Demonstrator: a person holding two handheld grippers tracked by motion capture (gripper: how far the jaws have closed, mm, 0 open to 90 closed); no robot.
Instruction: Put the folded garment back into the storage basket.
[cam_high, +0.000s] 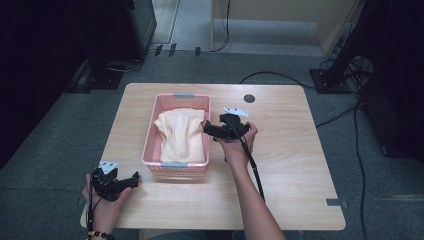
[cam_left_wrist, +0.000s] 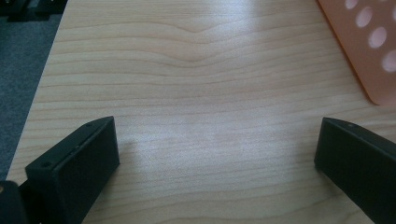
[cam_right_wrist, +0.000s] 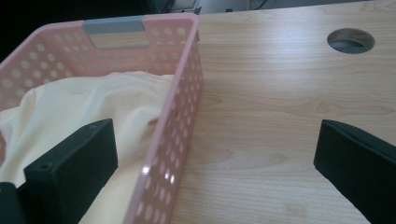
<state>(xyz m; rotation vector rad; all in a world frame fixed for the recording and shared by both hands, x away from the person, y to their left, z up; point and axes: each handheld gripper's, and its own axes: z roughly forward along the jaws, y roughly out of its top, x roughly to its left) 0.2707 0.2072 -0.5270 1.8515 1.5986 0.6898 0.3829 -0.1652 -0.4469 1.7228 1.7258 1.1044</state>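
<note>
A pink perforated basket (cam_high: 150, 145) stands left of the middle of the wooden table (cam_high: 285, 150), and a pale yellow cloth (cam_high: 181, 134) lies crumpled inside it. My right gripper (cam_high: 210, 129) is open at the basket's right rim. In the right gripper view its jaws straddle the basket's wall (cam_right_wrist: 175, 140), the left one over the cloth (cam_right_wrist: 79, 107) and the right one over bare wood. My left gripper (cam_high: 133, 179) is open near the table's front left corner, just ahead of the basket. Its jaws (cam_left_wrist: 215, 140) hold nothing, and a basket corner (cam_left_wrist: 373, 51) shows at the upper right.
A round cable hole (cam_high: 249, 98) sits in the table behind my right hand, also the hole (cam_right_wrist: 350, 40). A grey tag (cam_high: 336, 202) marks the front right edge. Black stands (cam_high: 330, 75) and cables (cam_high: 360, 150) lie on the carpet around the table.
</note>
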